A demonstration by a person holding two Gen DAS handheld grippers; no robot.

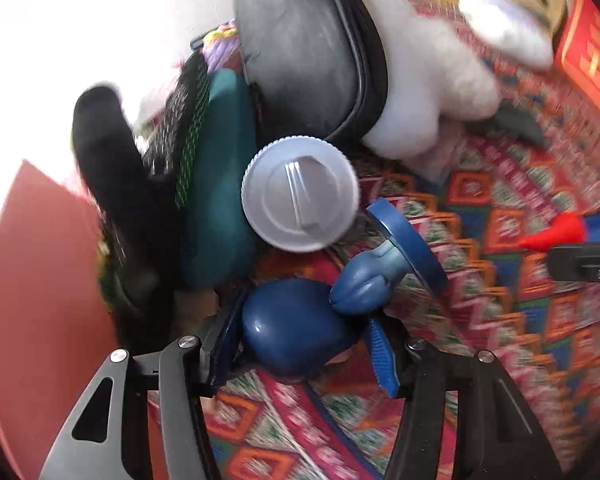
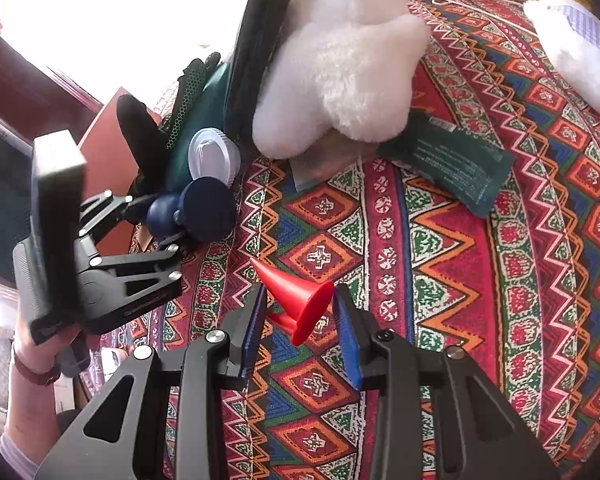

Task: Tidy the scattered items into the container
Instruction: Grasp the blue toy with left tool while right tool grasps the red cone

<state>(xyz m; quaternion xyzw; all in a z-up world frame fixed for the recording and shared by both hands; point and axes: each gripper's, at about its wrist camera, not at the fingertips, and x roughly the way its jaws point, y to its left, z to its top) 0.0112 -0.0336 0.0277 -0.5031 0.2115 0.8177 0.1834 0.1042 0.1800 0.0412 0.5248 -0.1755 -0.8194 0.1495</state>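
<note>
My left gripper (image 1: 300, 344) is shut on a dark blue toy (image 1: 296, 328) with a round body and a flat disc foot (image 1: 410, 244). It holds the toy over the patterned cloth, just in front of an open grey zip case (image 1: 300, 48). A white ribbed lid (image 1: 300, 194) and a teal pouch (image 1: 216, 176) lie at the case's mouth. My right gripper (image 2: 300, 316) is shut on a red cone (image 2: 296, 292), held above the cloth. The left gripper with the blue toy shows in the right wrist view (image 2: 168, 220).
A white plush toy (image 2: 340, 64) leans on the case. A dark green packet (image 2: 452, 164) lies on the patterned cloth (image 2: 440, 280). A black object (image 1: 112, 160) and a mesh pouch (image 1: 180, 120) sit left of the case. A second plush (image 2: 576, 48) lies far right.
</note>
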